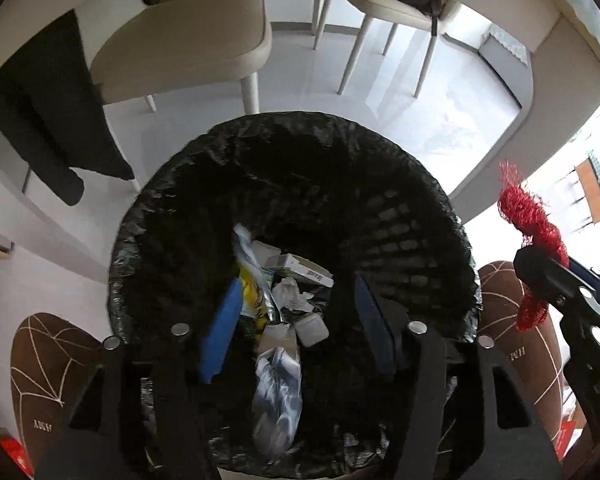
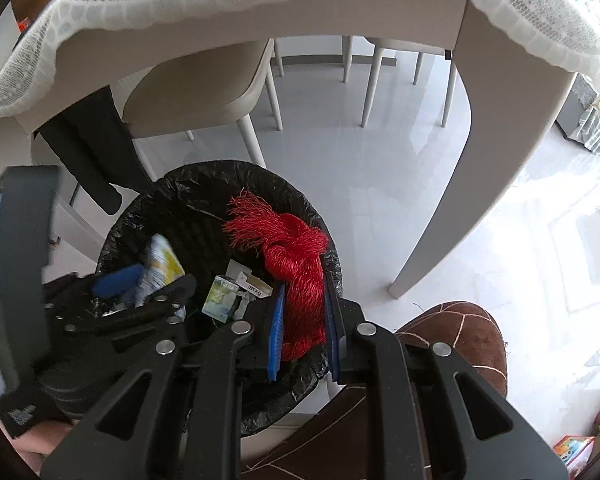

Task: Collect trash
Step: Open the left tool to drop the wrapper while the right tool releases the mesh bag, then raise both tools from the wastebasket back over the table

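We held both grippers over the trash bin (image 1: 292,184), a round bin lined with a black bag that stood on the pale floor beside the table leg (image 2: 452,184).

Our left gripper (image 1: 296,320) pointed steeply down into the bin with its blue pads (image 1: 220,328) spread apart and pressing on nothing. A crumpled silver-and-yellow wrapper (image 1: 276,384) showed blurred in the gap between them, above the heap inside the bin; we could not tell whether it brushed a pad. Under it lay a small carton (image 1: 300,266), crushed white paper (image 1: 292,292) and a pale plastic piece (image 1: 312,330).

Our right gripper (image 2: 302,332) was clamped on a bundle of red string (image 2: 300,280), its pads squeezing the lower part of the bundle, while the frayed end (image 2: 246,220) stood up over the bin's rim on its right side. From the left camera the same red bundle (image 1: 528,220) showed to the right of the bin.

Brown slippers (image 1: 52,376) flanked the bin. Beige chairs (image 1: 204,40) stood under the table, and a dark cloth (image 1: 48,120) hung at the left.
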A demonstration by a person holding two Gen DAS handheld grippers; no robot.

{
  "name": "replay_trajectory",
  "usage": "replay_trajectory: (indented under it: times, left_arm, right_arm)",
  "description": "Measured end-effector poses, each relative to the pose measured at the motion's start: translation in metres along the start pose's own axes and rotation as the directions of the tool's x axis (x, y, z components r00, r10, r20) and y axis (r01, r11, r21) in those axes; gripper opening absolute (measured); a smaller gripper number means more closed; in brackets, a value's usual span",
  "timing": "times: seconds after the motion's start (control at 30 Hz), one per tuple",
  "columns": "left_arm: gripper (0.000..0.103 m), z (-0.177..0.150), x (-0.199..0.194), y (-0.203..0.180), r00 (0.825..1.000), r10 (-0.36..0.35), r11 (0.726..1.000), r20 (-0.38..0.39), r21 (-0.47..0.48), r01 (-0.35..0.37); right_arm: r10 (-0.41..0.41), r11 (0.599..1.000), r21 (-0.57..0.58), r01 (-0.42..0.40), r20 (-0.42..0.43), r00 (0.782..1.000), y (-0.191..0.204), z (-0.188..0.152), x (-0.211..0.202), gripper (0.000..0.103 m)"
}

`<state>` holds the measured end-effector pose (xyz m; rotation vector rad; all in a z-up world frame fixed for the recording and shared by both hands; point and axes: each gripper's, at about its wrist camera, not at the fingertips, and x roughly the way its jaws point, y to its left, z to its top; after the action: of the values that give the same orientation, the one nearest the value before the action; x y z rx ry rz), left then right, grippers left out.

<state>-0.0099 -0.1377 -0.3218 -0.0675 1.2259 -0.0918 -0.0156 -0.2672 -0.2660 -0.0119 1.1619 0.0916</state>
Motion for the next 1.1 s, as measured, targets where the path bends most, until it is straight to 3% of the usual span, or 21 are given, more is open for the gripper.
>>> replay_trajectory:
  times: [0.5, 0.97, 1.1]
  left_arm:
    - [0.097, -0.005, -0.032, 0.041, 0.997, 0.040, 0.999, 0.068, -0.022, -0.039]
    - [0.097, -0.015, -0.048, 0.084, 0.995, 0.068, 0.996, 0.073, -0.067, -0.063]
    - [0.097, -0.018, -0.045, 0.089, 0.996, 0.069, 0.995, 0.060, -0.073, -0.065]
  right_arm:
    - [0.030, 1.000, -0.007, -0.030, -0.055, 0.998, 0.021, -0.001, 0.025, 0.016]
    - [0.051, 0.996, -0.068, -0.055, -0.054, 0.997, 0.061, -0.001, 0.027, 0.017]
    - [0.055, 0.996, -0.071, -0.059, -0.060, 0.997, 0.064, -0.001, 0.031, 0.022]
